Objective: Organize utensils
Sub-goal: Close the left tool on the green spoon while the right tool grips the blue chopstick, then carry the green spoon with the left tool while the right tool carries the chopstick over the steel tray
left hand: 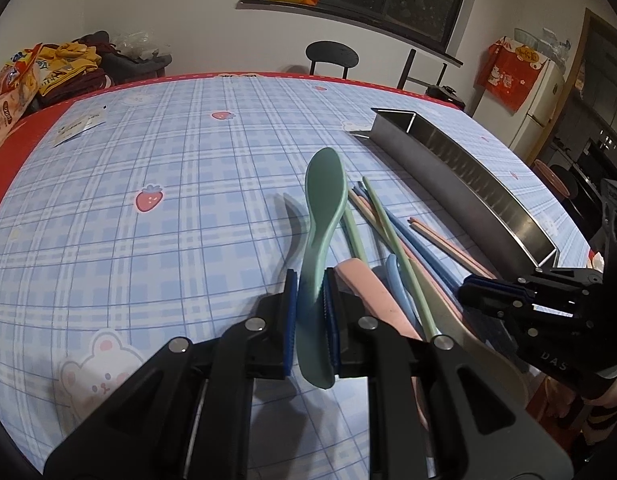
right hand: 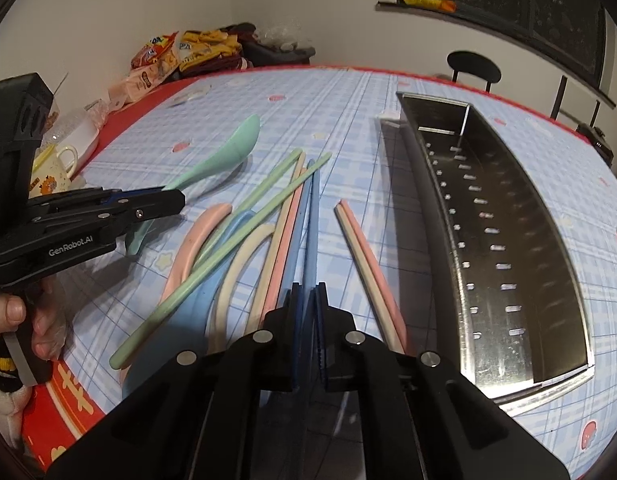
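The green spoon point(left hand: 322, 216) is clamped by its handle in my left tongs point(left hand: 311, 320), with the bowl raised above the tabletop point(left hand: 168, 160) and pointing away from me. My right tongs point(right hand: 308, 336) are closed on a blue chopstick point(right hand: 314, 216), which lies flat among the other chopsticks. Beside them rest a pink spoon point(right hand: 196, 240), a light blue one and a cream one, all mixed in one pile. Two chopsticks, pink and cream point(right hand: 360, 256), lie a little apart, nearer to the steel utensil tray point(right hand: 548, 240). The tray seems to hold nothing yet, so I judge the sorting is only at its beginning. Next, I think I must carry the spoon over the pile to the tray and lower it before opening.
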